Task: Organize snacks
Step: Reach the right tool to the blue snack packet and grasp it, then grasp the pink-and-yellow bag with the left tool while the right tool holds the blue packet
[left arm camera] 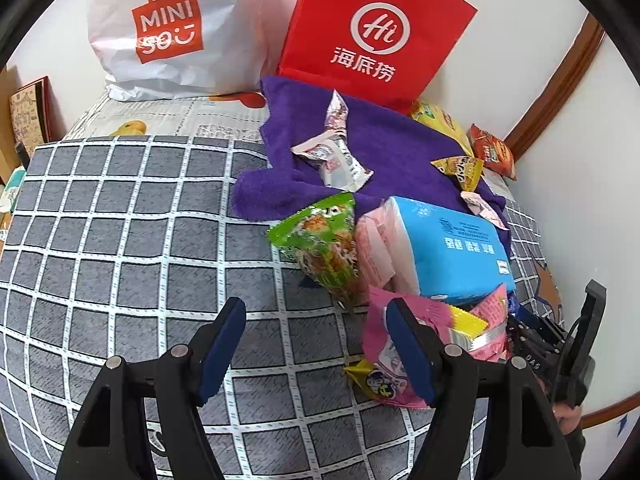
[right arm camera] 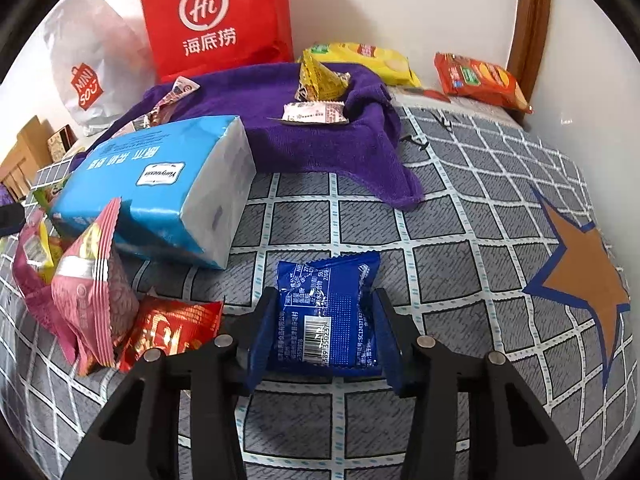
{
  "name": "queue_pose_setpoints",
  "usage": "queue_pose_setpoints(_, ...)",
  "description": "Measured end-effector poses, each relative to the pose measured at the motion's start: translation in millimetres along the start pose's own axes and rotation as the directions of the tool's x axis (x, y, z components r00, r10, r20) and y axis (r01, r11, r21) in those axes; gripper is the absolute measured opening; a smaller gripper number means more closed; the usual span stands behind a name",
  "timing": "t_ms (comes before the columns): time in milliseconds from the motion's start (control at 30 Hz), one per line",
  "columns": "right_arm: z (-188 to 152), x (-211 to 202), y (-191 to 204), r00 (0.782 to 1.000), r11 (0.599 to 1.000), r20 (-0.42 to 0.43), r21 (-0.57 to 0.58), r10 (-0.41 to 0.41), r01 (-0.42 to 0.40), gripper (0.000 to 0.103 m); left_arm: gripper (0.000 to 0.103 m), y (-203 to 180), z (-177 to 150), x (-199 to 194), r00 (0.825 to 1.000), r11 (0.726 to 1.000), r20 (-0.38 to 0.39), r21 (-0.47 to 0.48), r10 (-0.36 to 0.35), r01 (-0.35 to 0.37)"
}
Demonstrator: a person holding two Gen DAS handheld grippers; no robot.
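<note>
My right gripper (right arm camera: 323,300) is shut on a blue snack packet (right arm camera: 328,280) that lies flat on the grey checked bedcover (right arm camera: 440,240), one pad pressing on each of its sides. My left gripper (left arm camera: 316,308) is open above the bedcover with nothing between its fingers. Its right finger (left arm camera: 408,344) overlaps a pink snack packet (left arm camera: 384,368). A green packet (left arm camera: 320,240) lies just beyond the fingertips. To the left of the right gripper lie a pink packet (right arm camera: 92,280) and a red packet (right arm camera: 172,328).
A blue tissue pack (right arm camera: 160,184) lies beside a purple towel (right arm camera: 280,136) that carries small wrapped snacks. A red bag (right arm camera: 216,20) and a white bag (left arm camera: 168,28) stand at the wall. A yellow chips bag (right arm camera: 372,60) and an orange packet (right arm camera: 480,78) lie by the wall.
</note>
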State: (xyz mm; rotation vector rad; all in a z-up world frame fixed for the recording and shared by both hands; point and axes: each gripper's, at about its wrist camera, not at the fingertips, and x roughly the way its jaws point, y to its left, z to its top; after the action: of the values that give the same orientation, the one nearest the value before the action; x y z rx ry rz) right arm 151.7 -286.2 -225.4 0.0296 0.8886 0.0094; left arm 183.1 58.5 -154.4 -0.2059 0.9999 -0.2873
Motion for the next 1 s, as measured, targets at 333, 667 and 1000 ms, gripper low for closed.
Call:
queue_pose_setpoints(333, -1.7, 0.1, -1.2, 1.0, 1.0, 0.025, 0.008, 0.002, -0.002, 0.047, 0.071, -36.1, -19.0, 8.4, 0.992, 0.989, -0.061, 0.084, -0.114, 0.119)
queue_pose_setpoints(667, -1.9, 0.0, -3.7, 0.999, 1.0, 0.027, 0.019, 0.017, -0.017, 0.048, 0.071, -65.9, -35.1, 37.3, 0.989, 0.986, -0.141, 0.152, -0.04, 0.061)
queue_pose_setpoints(1000, -2.2, 0.4, -2.9, 1.0, 1.0, 0.026, 0.017, 0.015, -0.016, 0.049, 0.066, -70.0, -39.7, 41.5, 0.996, 0.987, -0.089, 0.158, -0.013, 0.027)
